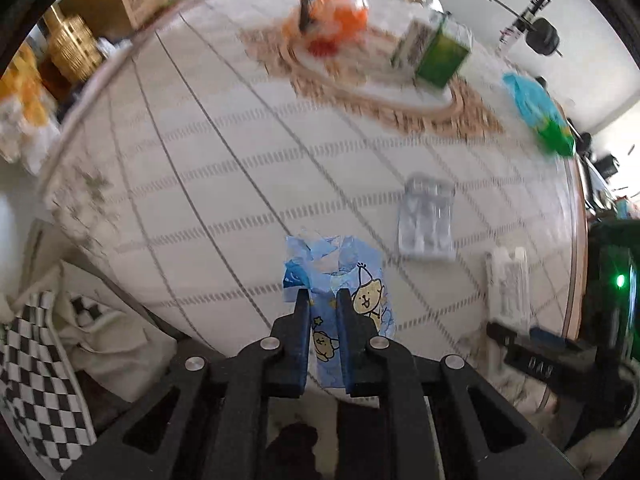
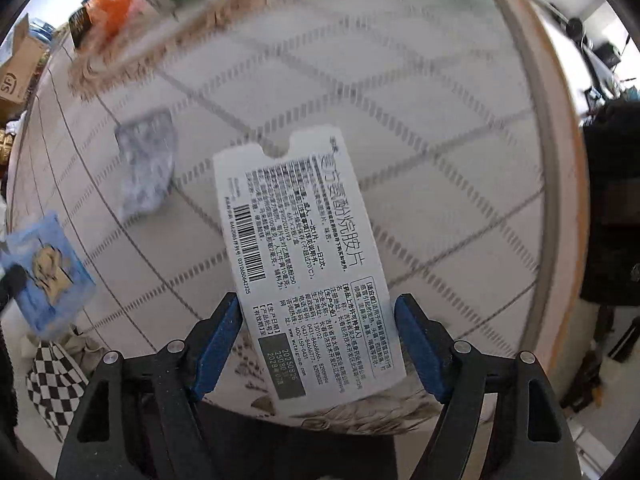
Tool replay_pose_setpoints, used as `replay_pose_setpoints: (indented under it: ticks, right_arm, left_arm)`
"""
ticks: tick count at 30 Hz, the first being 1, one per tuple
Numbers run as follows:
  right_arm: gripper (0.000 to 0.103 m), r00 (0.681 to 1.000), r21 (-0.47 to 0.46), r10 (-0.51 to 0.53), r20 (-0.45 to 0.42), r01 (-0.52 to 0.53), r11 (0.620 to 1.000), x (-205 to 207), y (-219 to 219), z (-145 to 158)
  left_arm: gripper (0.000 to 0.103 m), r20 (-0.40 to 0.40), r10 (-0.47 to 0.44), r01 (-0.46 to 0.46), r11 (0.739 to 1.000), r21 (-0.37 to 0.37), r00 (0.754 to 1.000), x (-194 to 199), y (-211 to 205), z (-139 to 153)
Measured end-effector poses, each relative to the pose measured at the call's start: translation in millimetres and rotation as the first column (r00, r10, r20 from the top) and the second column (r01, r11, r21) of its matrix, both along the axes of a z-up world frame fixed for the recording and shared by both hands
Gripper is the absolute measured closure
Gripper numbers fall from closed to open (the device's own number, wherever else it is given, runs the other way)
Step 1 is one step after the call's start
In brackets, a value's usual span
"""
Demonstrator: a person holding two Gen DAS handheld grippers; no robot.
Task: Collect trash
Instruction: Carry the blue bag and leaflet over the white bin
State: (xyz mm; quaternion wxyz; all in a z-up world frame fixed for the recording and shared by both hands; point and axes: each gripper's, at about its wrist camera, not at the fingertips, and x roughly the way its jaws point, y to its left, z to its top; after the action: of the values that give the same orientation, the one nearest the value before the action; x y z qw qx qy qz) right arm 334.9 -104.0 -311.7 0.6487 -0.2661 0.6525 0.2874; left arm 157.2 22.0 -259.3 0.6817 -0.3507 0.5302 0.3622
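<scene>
Pinching a blue cartoon wrapper (image 1: 336, 280), the left tongs (image 1: 323, 300) are clamped nearly closed on it at the near edge of the round table (image 1: 572, 240); the thin packet runs straight away from the fingers, its torn top pointing toward the far side. Whether it is lifted or only flat on the checked cloth cannot be told from here.

The right tongs (image 2: 318, 312) stand spread wide, one blue pad on either side of a flattened white pill box (image 2: 304, 264). That box lies just ahead of the gap, near end between the pads, long axis running away from the tongs and leaning a little to the left as it goes. The pads appear close beside its long edges, though contact cannot be made out. So the coming move turns on this: the box is already lined up lengthwise with the fingers, and closing across its narrow width looks like all that is needed. My guess is the flat card may buckle if squeezed hard.

Farther out and left of the box sits a clear plastic blister tray (image 2: 146, 168), nearer the right tongs than the left and not yet gathered. Beyond it, on a woven mat (image 1: 472, 108), stand a green carton (image 1: 440, 56) and an orange bag (image 1: 332, 20), blurred. A blue-green packet (image 1: 540, 112) lies at the far right rim.
</scene>
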Motion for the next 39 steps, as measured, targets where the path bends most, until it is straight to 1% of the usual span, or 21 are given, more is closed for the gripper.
replay_pose_setpoints:
  ticks: [1,3,4,5,7,8,9,11,14,18,20,22,25,28,30,32,33,34,35,37,39]
  right_arm:
    - [0.018,1.000,-0.005,0.000,0.021,0.001,1.000,-2,1,-2]
    - [0.017,0.999,-0.001,-0.009,0.044,0.009,1.000,-7,8,-11]
    - [0.012,0.998,-0.005,-0.002,0.061,0.003,1.000,-11,11,-12]
    - [0.013,0.995,-0.006,-0.006,0.095,0.007,1.000,-15,13,-11]
    - [0.017,0.995,0.009,-0.005,0.097,0.004,1.000,-20,19,-15]
    - [0.023,0.996,0.020,-0.013,0.091,0.012,1.000,-23,21,-16]
    - [0.025,0.994,0.005,-0.005,0.110,0.005,1.000,-28,22,-14]
    - [0.025,0.992,-0.009,0.005,0.128,-0.004,1.000,-36,9,-5]
    - [0.025,0.993,0.028,0.013,0.121,-0.016,0.999,-60,-3,1]
    - [0.025,0.999,0.128,0.021,0.044,-0.027,0.991,-107,-36,16]
    - [0.025,0.999,0.165,0.044,-0.010,-0.042,0.985,-137,-53,14]
    - [0.025,0.993,0.186,0.065,-0.099,-0.045,0.981,-168,-74,4]
    - [0.025,0.978,0.173,0.095,-0.185,-0.062,0.983,-205,-98,-21]
    - [0.025,0.964,0.119,0.131,-0.230,-0.106,0.987,-234,-106,-69]
    - [0.025,0.957,0.083,0.152,-0.246,-0.136,0.987,-247,-109,-107]
    - [0.025,0.957,0.050,0.160,-0.243,-0.153,0.987,-255,-105,-157]
    - [0.025,0.958,0.042,0.162,-0.236,-0.156,0.987,-257,-102,-172]
    - [0.025,0.960,0.031,0.157,-0.233,-0.154,0.988,-259,-96,-196]
    - [0.025,0.964,0.022,0.147,-0.223,-0.146,0.989,-258,-91,-219]
    - [0.025,0.969,0.021,0.138,-0.206,-0.137,0.990,-246,-89,-245]
    - [0.025,0.974,0.021,0.116,-0.192,-0.115,0.993,-228,-77,-283]
  left_arm:
    - [0.093,0.007,-0.013,0.013,1.000,-0.012,1.000,-1,-2,-8]
    - [0.093,0.012,-0.041,0.041,0.999,-0.012,0.999,-1,-5,-20]
    - [0.093,0.014,-0.051,0.051,0.999,-0.010,0.999,-1,-5,-24]
    - [0.093,0.018,-0.055,0.055,0.998,-0.008,0.998,-2,-5,-26]
    - [0.093,0.032,-0.055,0.055,0.998,-0.009,0.998,-4,-3,-27]
    - [0.093,0.043,-0.051,0.052,0.999,-0.008,0.998,-6,-3,-27]
    - [0.093,0.053,-0.049,0.050,0.999,-0.005,0.997,-8,-2,-25]
    - [0.093,0.066,-0.044,0.044,0.999,0.003,0.997,-15,-4,-20]
    - [0.093,0.085,-0.027,0.026,1.000,0.014,0.996,-32,-11,-13]
    - [0.093,0.102,0.023,-0.024,1.000,0.008,0.995,-69,-27,-7]
    - [0.093,0.101,0.047,-0.048,0.999,0.002,0.994,-89,-37,-5]
    - [0.093,0.097,0.077,-0.077,0.997,-0.008,0.992,-112,-50,-6]
    - [0.093,0.073,0.129,-0.126,0.991,-0.041,0.989,-146,-69,-21]
    - [0.093,0.040,0.185,-0.181,0.979,-0.092,0.982,-170,-83,-58]
    - [0.093,0.009,0.201,-0.198,0.970,-0.140,0.980,-178,-89,-103]
    - [0.093,-0.004,0.245,-0.241,0.950,-0.199,0.970,-187,-89,-154]
    - [0.093,-0.019,0.257,-0.254,0.939,-0.230,0.966,-189,-87,-187]
    - [0.093,-0.031,0.266,-0.265,0.932,-0.246,0.964,-191,-85,-208]
    - [0.093,-0.031,0.272,-0.270,0.924,-0.269,0.962,-191,-82,-233]
    - [0.093,-0.039,0.284,-0.281,0.904,-0.322,0.958,-189,-71,-286]
    - [0.092,-0.030,0.299,-0.289,0.886,-0.363,0.954,-185,-58,-327]
